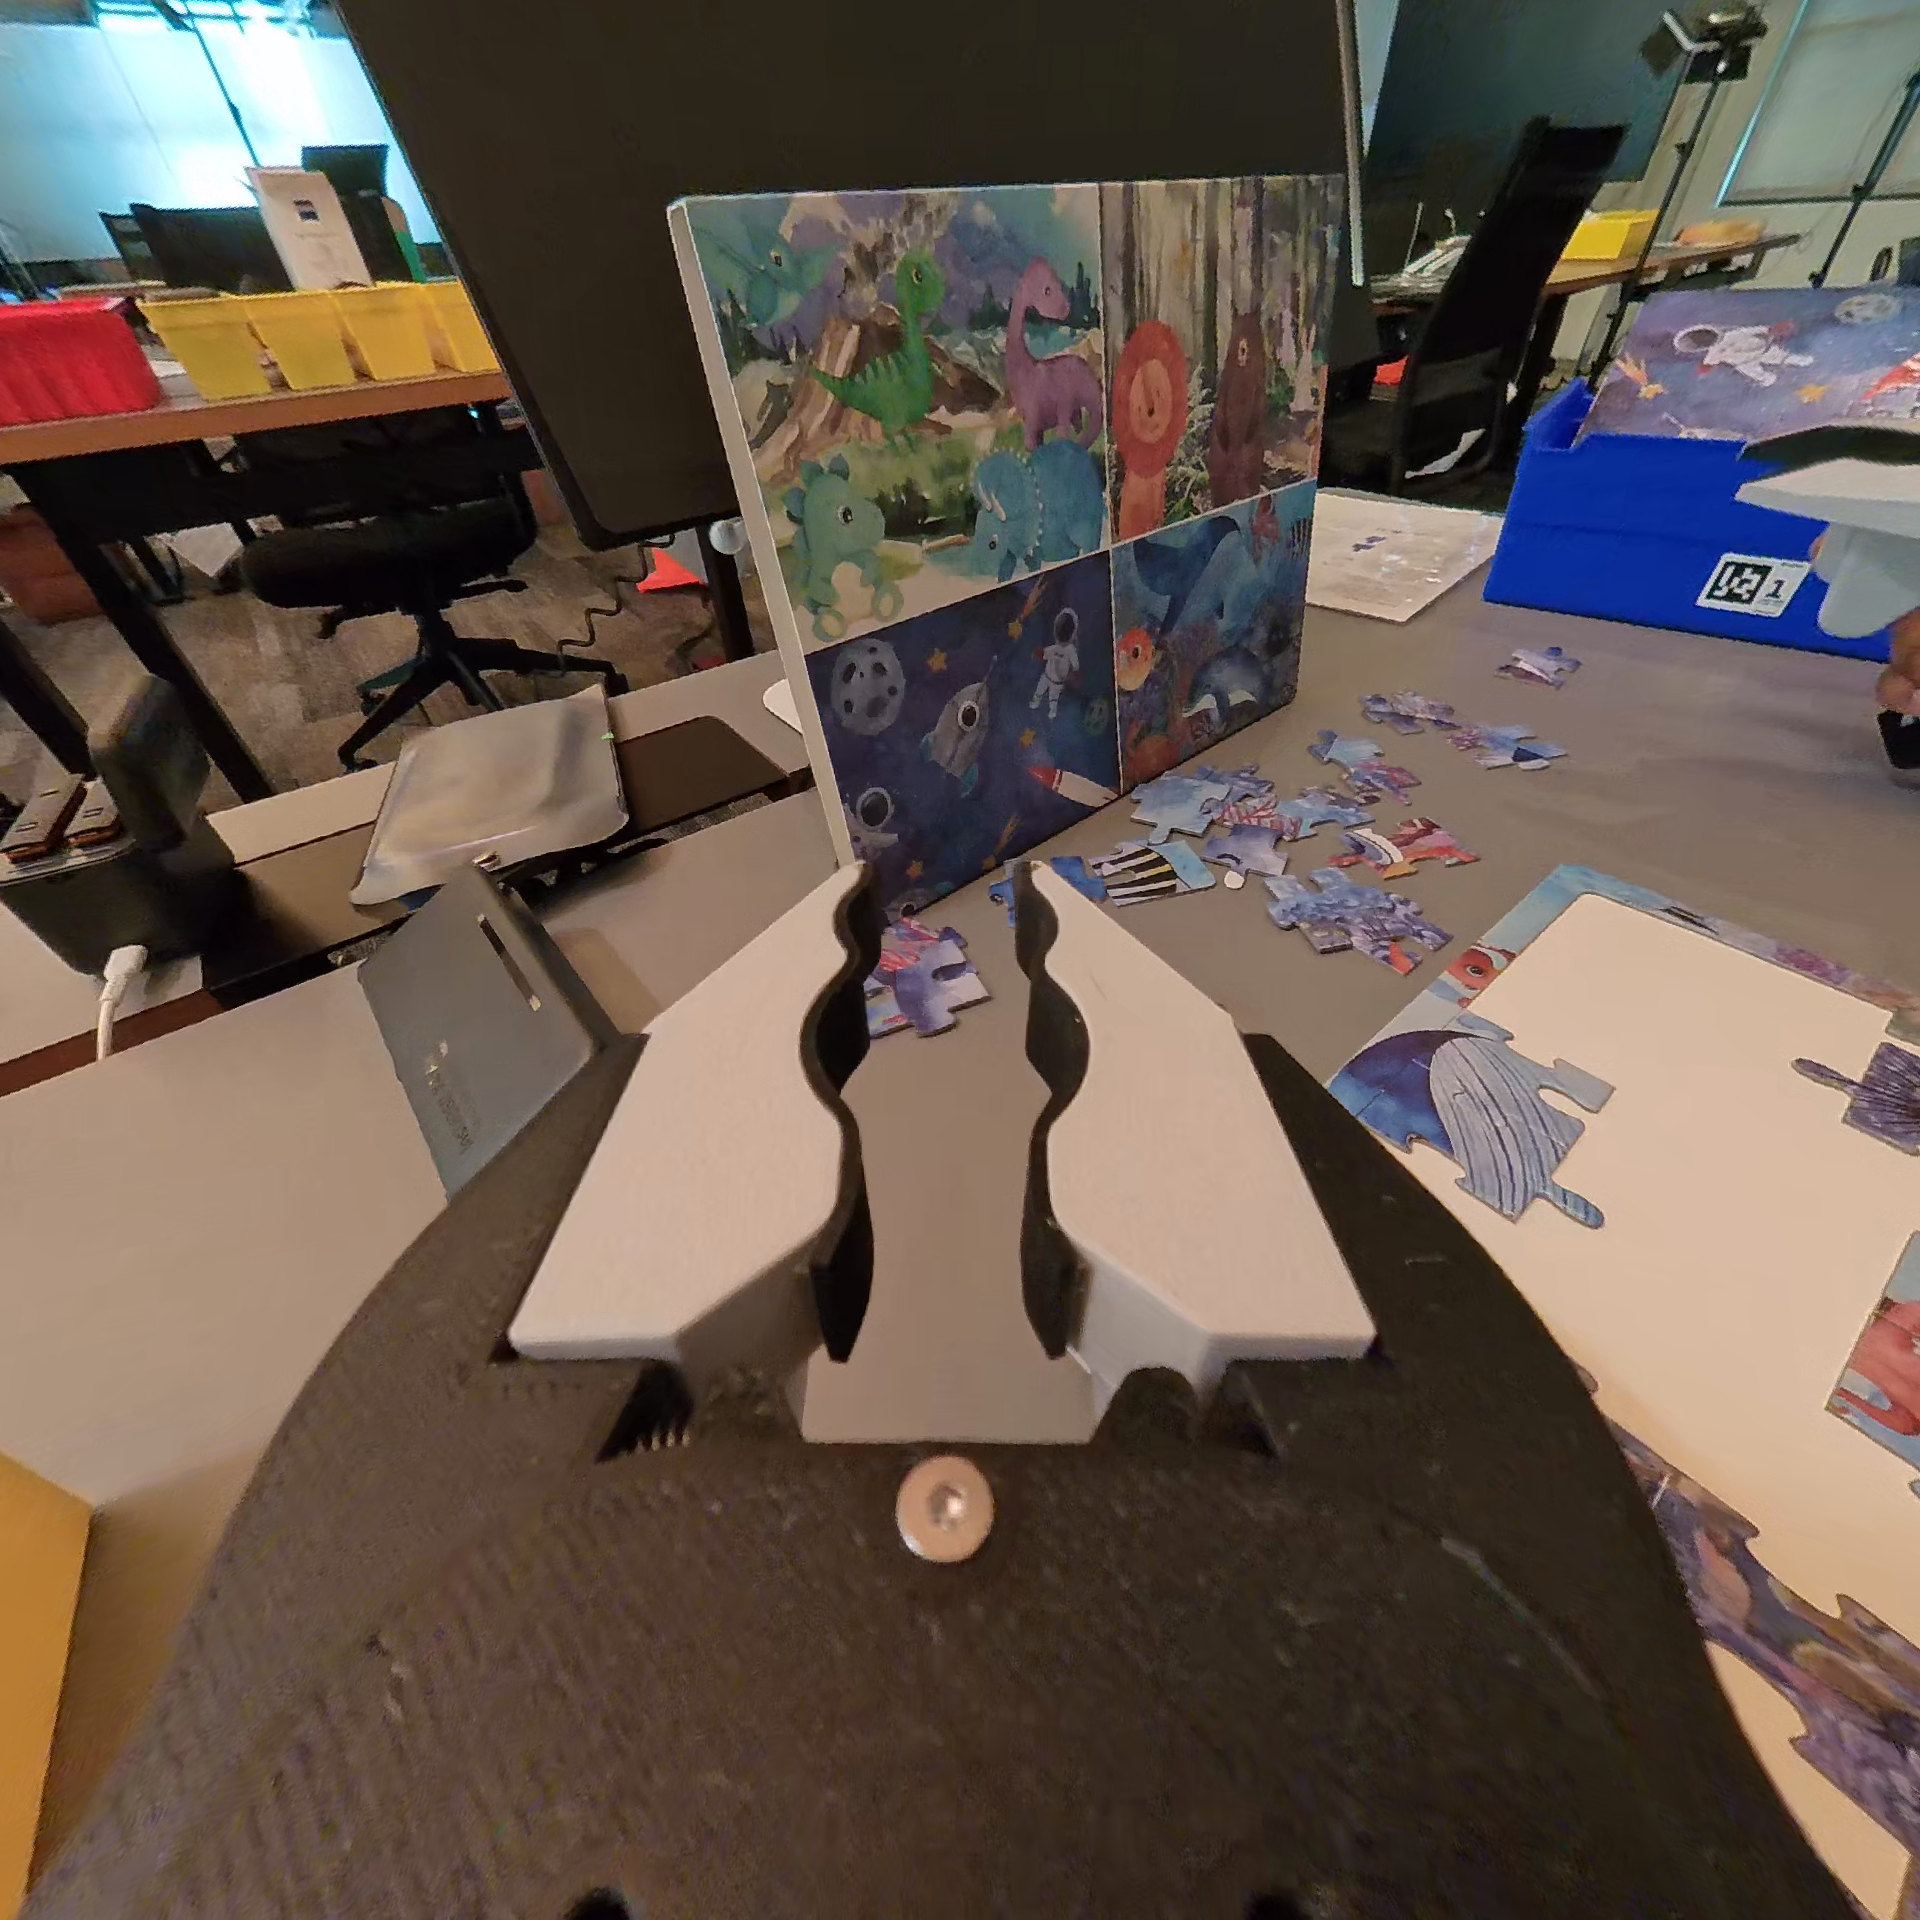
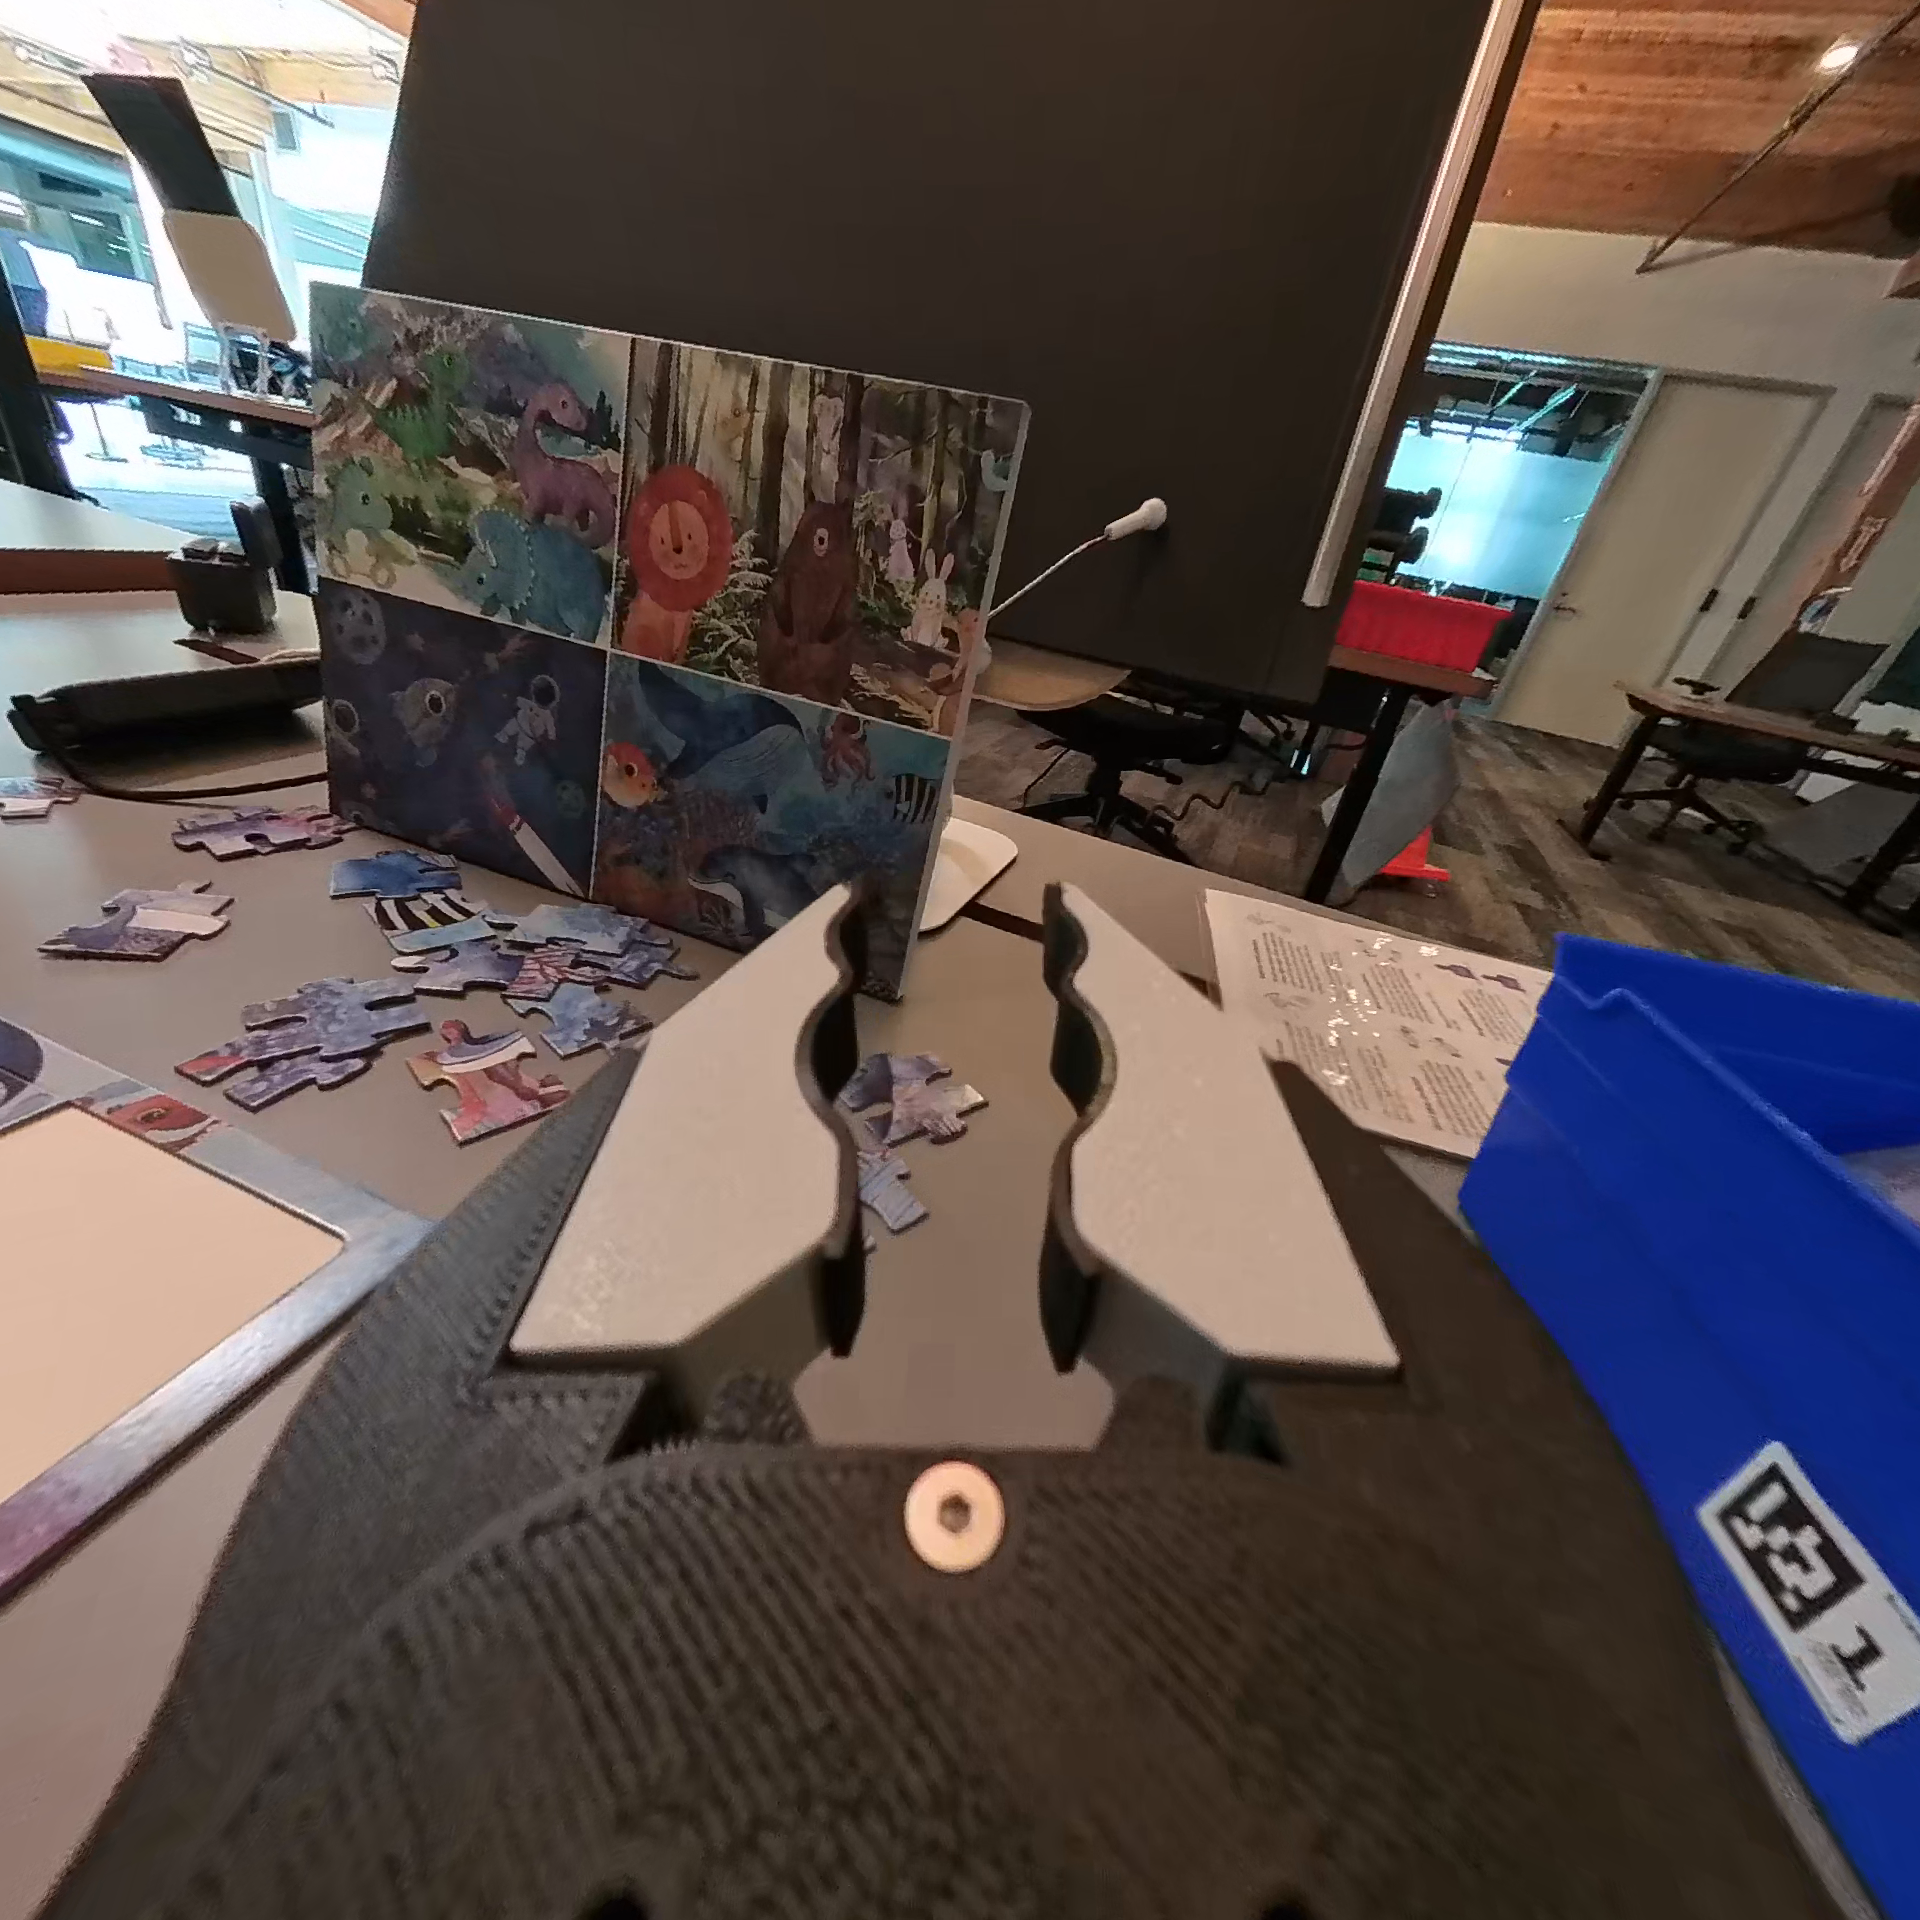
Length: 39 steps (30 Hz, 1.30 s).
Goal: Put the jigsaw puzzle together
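Observation:
Several loose jigsaw pieces [image 1: 1299, 831] lie on the grey table in front of an upright picture board [image 1: 1018, 499] showing four scenes. The puzzle tray [image 1: 1714, 1195] lies at the right with a whale piece [image 1: 1475, 1122] set in its corner. My left gripper [image 1: 943, 883] is open and empty, above the table, with a blue-purple piece [image 1: 925, 982] just past its left finger. My right gripper [image 2: 948, 904] is open and empty above another blue piece [image 2: 914, 1101]. The loose pieces [image 2: 468, 987], the board [image 2: 644, 603] and the tray [image 2: 125, 1278] also show in the right wrist view.
A blue bin [image 2: 1714, 1195] stands close on the right, with a printed sheet [image 2: 1371, 1029] beside it. The bin [image 1: 1642, 540] holds a space picture in the left wrist view, where the right gripper [image 1: 1766, 462] shows at the edge. A black panel stands behind the board. About 40 cm separates my left fingertips from my right.

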Available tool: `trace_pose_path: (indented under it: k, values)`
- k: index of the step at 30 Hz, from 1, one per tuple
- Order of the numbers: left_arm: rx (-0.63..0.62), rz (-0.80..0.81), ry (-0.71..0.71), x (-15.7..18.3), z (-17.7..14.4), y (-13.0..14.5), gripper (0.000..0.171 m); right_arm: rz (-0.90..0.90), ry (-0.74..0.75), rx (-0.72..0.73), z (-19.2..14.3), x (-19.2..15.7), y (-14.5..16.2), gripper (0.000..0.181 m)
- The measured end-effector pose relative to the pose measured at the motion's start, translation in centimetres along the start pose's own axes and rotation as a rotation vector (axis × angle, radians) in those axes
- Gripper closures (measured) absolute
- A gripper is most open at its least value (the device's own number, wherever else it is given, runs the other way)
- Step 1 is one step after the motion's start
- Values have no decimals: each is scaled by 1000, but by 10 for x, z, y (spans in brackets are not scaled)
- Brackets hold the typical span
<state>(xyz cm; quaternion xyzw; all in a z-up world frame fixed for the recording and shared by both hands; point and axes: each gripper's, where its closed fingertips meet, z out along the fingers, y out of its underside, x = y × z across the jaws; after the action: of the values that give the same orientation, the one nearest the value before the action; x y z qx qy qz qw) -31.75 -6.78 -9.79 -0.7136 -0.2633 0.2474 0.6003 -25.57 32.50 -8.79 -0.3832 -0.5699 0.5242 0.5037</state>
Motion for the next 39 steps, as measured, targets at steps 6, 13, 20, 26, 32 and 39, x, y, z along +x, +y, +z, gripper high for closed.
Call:
trace_pose_path:
  k: [6, 13, 20, 26, 32, 39]
  values:
    - [-31, 44, 6, 6, 4, 5, 147, 6, 3, -9, 1, 0, 2, 149]
    - [-57, 48, 11, 8, 7, 11, 146, 5, 0, -13, 0, -1, 2, 149]
    - [-71, 43, 21, 9, 9, 14, 143, 1, -6, -28, 2, -3, 6, 149]
    - [-74, 70, 18, 12, 9, 13, 147, 5, -13, -35, 2, -4, 7, 149]
    - [-110, 85, 32, 16, 13, 20, 145, -8, -20, -44, 3, -8, 9, 149]
    - [-262, 119, 91, 37, 27, 45, 128, -10, 1, -49, 2, 0, 8, 149]
